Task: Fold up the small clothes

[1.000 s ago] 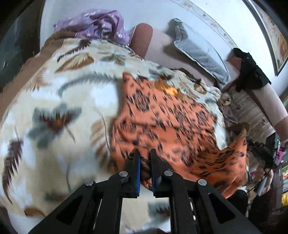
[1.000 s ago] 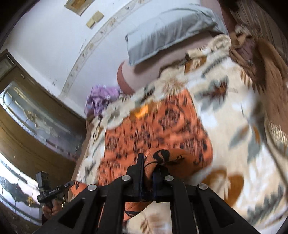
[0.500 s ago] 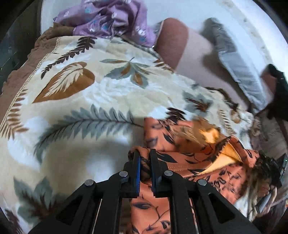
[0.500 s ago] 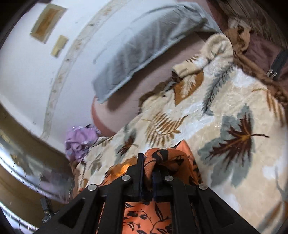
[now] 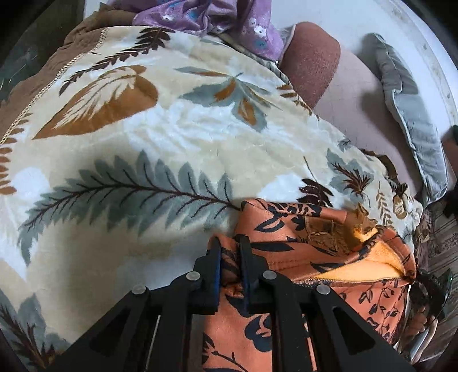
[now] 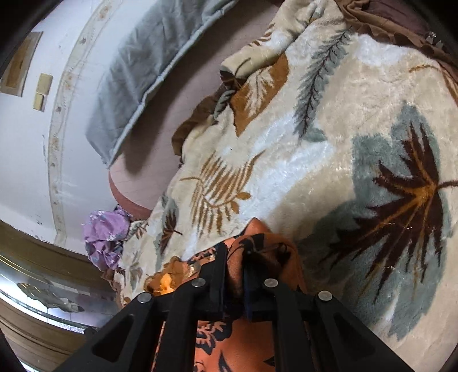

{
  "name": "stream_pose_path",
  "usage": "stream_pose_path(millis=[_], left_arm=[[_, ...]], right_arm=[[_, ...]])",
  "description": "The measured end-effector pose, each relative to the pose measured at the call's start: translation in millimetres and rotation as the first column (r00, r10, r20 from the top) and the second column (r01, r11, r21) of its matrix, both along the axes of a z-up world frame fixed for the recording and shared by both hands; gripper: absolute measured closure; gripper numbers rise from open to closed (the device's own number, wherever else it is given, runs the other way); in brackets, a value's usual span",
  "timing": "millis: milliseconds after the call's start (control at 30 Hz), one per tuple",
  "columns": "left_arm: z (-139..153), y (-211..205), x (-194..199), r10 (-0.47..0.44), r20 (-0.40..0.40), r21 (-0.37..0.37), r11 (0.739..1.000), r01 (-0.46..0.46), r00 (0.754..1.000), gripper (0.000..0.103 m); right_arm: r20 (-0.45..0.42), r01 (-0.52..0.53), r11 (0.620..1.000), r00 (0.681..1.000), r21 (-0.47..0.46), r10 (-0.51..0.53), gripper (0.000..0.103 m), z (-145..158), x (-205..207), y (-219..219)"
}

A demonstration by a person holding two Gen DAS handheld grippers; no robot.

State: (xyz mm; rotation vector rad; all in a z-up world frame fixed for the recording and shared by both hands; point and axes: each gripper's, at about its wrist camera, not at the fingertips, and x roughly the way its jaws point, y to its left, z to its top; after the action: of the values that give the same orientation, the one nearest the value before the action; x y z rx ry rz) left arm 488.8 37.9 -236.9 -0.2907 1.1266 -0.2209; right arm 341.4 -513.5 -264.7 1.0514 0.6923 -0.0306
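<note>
Folding orange garment over on leaf-print blanket: left tongs and right tongs both opening, fabric between each; first fold laid, further folds remaining.

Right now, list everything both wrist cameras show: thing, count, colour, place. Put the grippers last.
orange garment: one, orange with black floral print and a yellow lining, lying folded on the blanket at the near edge, corners between both grippers' fingers.
blanket: one, cream plush with grey, brown and tan leaves, brown border, spread under the garment.
purple cloth: one, lilac with small flowers, bunched at the blanket's far end.
grey pillow: one, grey, lying against the white wall.
pink bolster: one, dusty pink, between purple cloth and pillow.
left gripper: one, black, jaws opening, garment fold between them.
right gripper: one, black, jaws opening, garment corner between them.
</note>
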Motion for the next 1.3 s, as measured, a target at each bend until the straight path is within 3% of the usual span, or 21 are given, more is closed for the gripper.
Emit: stream_pose_path(millis=[33,67,100,133,200,400,500,567,667,733,800,967,1067,1200,1300], left_arm=[[4,1,-3,0.003,0.006,-0.001,1.000,-0.003,1.000,0.083],[10,2,-8,0.007,0.021,0.003,1.000,-0.007,1.000,0.066],[18,3,-14,0.015,0.047,0.013,1.000,-0.015,0.999,0.056],[29,4,-23,0.031,0.090,0.026,0.999,-0.033,0.995,0.038],[50,7,-42,0.054,0.180,0.043,0.997,-0.063,0.982,0.031],[79,-4,-93,0.026,0.290,0.129,0.989,-0.066,0.957,0.031],[72,-21,-115,0.006,0.279,0.163,0.985,-0.054,0.960,0.031],[59,-33,-128,-0.005,0.268,0.172,0.984,-0.043,0.963,0.031],[35,-51,-134,-0.068,0.235,0.226,0.974,0.014,0.970,0.031],[25,-61,-134,-0.109,0.203,0.265,0.963,0.053,0.973,0.031],[18,-63,-133,-0.126,0.202,0.283,0.957,0.065,0.971,0.031],[8,-59,-118,-0.111,0.215,0.363,0.932,0.026,0.970,0.031],[6,-53,-107,-0.079,0.203,0.326,0.945,0.009,0.976,0.031],[5,-50,-99,-0.056,0.190,0.298,0.955,-0.003,0.980,0.031],[6,-50,-99,-0.065,0.188,0.296,0.955,0.007,0.980,0.031]], right_arm=[[0.018,0.006,1.000,1.000,0.006,-0.006,0.087,3,-3,0],[0.034,0.013,1.000,0.999,0.010,-0.013,0.085,7,-6,1],[0.053,0.024,1.000,0.998,0.015,-0.025,0.076,10,-11,1],[0.065,0.036,0.999,0.997,0.017,-0.037,0.055,14,-13,2],[0.110,0.091,0.996,0.990,0.023,-0.093,0.022,23,-25,2],[0.221,0.091,0.996,0.971,0.009,-0.091,0.022,58,-48,13],[0.222,0.030,0.998,0.975,-0.058,-0.016,0.022,75,-48,39],[0.175,-0.059,0.987,0.981,-0.150,0.085,0.024,84,-42,67],[0.085,-0.204,0.935,0.968,-0.290,0.237,0.029,90,-32,115],[0.013,-0.313,0.881,0.941,-0.355,0.339,0.044,88,-21,150],[-0.037,-0.385,0.830,0.913,-0.403,0.406,0.050,84,-10,178],[-0.169,-0.519,0.686,0.842,-0.510,0.512,0.051,64,16,239],[-0.235,-0.574,0.628,0.807,-0.526,0.541,0.051,47,39,268],[-0.257,-0.560,0.616,0.819,-0.554,0.514,0.051,36,74,291],[-0.251,-0.517,0.620,0.847,-0.590,0.468,0.051,39,101,299]])
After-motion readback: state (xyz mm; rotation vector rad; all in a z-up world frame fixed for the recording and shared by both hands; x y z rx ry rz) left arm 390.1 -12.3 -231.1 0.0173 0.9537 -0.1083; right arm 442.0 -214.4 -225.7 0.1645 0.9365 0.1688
